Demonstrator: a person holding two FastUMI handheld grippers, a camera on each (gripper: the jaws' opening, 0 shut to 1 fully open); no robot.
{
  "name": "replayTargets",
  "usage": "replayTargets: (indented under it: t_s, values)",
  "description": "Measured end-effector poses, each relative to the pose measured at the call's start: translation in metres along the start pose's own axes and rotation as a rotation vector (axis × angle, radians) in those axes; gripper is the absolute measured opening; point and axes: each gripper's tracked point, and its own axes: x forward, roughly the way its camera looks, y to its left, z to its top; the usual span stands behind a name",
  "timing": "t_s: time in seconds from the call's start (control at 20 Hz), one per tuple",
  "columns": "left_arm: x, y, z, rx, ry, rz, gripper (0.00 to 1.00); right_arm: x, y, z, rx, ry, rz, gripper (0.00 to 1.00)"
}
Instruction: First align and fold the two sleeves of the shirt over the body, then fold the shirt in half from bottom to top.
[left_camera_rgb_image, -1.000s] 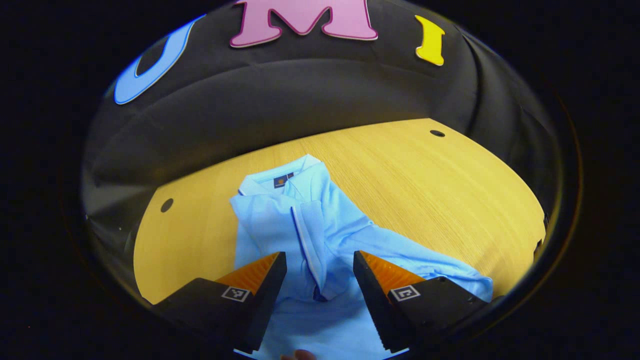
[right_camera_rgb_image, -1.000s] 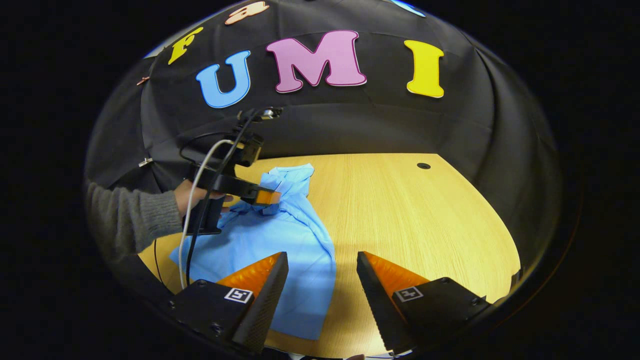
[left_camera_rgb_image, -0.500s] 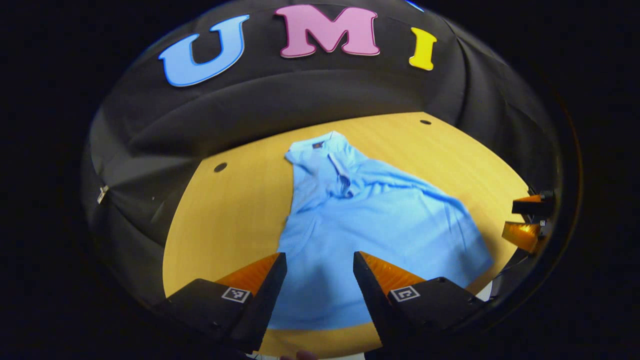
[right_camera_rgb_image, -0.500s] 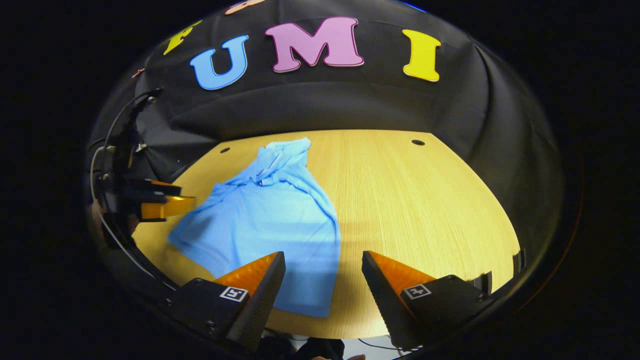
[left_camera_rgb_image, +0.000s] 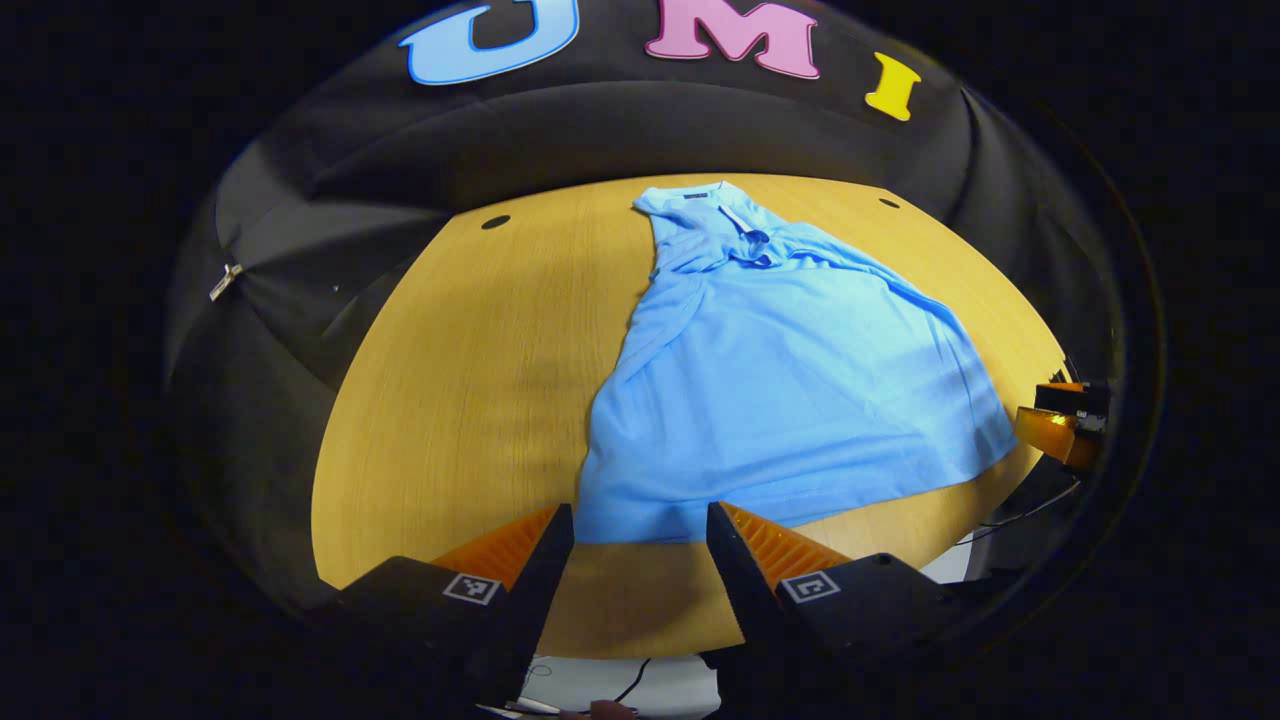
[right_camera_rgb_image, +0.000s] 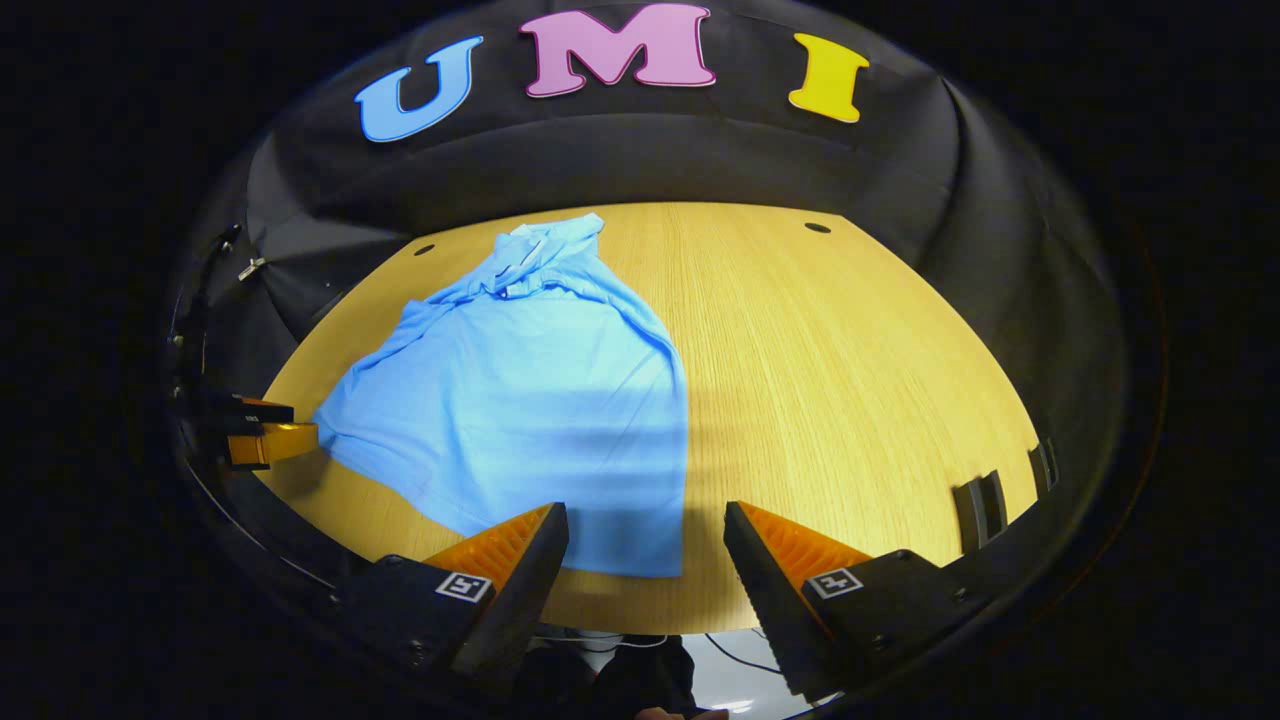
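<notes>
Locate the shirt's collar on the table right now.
In the left gripper view, the collar lies at the table's far edge, near the booth wall, farthest from both grippers.

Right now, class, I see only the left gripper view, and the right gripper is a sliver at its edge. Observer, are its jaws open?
Observer: Yes. In the right gripper view the right gripper has its jaws wide open, with nothing between them.
Operator: Where is it relative to the shirt?
Observer: At the near end. The shirt has a hem corner that shows in the gap, beside the left finger. I cannot tell the height above it.
Operator: Is anything further right on the table?
Observer: Two dark brackets stand at the table's near right edge.
</notes>
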Motion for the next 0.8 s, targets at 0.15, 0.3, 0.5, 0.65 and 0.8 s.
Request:
replayTargets:
  t_s: [0.15, 0.3, 0.5, 0.65, 0.8]
  values:
    - [0.010, 0.005, -0.005, -0.001, 0.014, -0.004, 0.87, 0.009, 0.005, -0.007, 0.005, 0.018, -0.013, 0.98]
    - [0.017, 0.007, -0.006, 0.012, 0.015, -0.015, 0.87, 0.018, 0.009, -0.012, 0.001, 0.032, -0.018, 0.98]
    - [0.022, 0.001, -0.009, 0.007, 0.024, -0.051, 0.85, 0.024, 0.011, -0.017, -0.008, 0.040, -0.031, 0.98]
    - [0.028, 0.002, -0.014, -0.035, 0.034, -0.066, 0.85, 0.024, 0.015, -0.017, -0.016, 0.029, -0.027, 0.98]
    - [0.023, -0.004, -0.012, -0.039, 0.036, -0.068, 0.46, 0.025, 0.024, -0.017, -0.034, 0.021, 0.006, 0.79]
